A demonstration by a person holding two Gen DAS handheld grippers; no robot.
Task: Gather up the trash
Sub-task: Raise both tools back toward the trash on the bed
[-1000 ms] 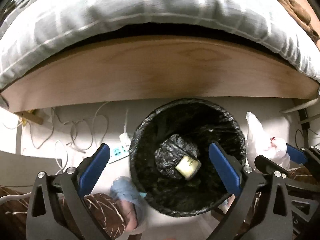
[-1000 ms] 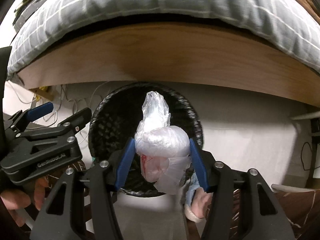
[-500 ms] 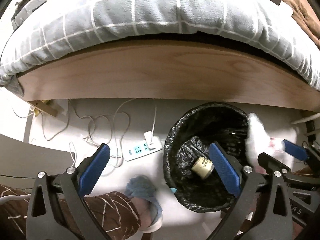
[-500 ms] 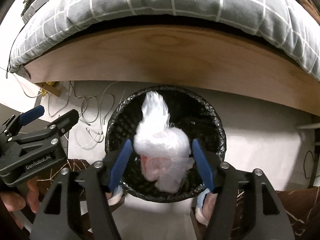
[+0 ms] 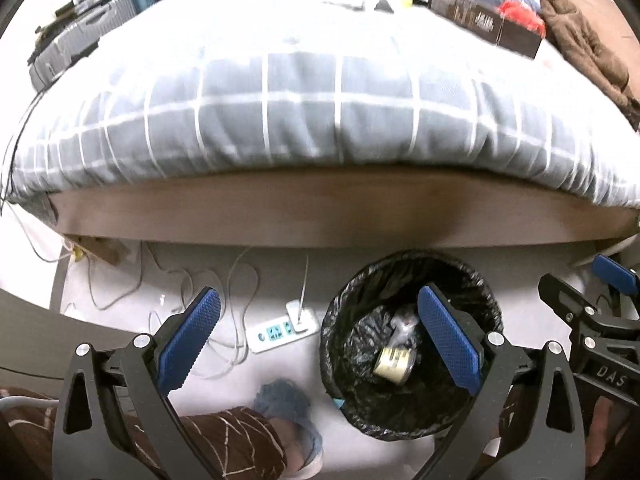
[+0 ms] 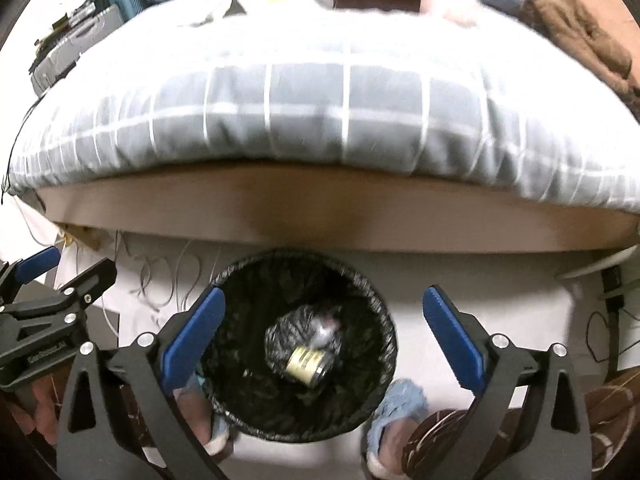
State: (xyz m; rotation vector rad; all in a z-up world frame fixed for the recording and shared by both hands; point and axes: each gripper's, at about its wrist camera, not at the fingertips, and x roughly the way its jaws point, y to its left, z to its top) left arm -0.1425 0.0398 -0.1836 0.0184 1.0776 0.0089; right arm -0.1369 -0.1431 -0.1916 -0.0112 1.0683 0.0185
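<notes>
A: State of the right gripper (image 6: 320, 328)?
B: Jaws had just been opening, stood spread, nothing between them. Left gripper (image 5: 316, 332) also spread, empty.
A: The bag (image 6: 326, 326)?
B: In the bin (image 6: 240, 280) below, beside a can (image 6: 306, 364).

Right tongs (image 6: 320, 332): blue textured pads on black frame. Between them, bin (image 6: 240, 280) lined glossy black; inside, a cream-yellow can (image 6: 306, 362). Beyond the tongs, duvet (image 6: 304, 120) grey with white grid lines, bed frame (image 6: 320, 220) brown wood. Near the pads, slippers (image 6: 396, 400) light blue. Floor (image 6: 460, 276) pale grey.
</notes>
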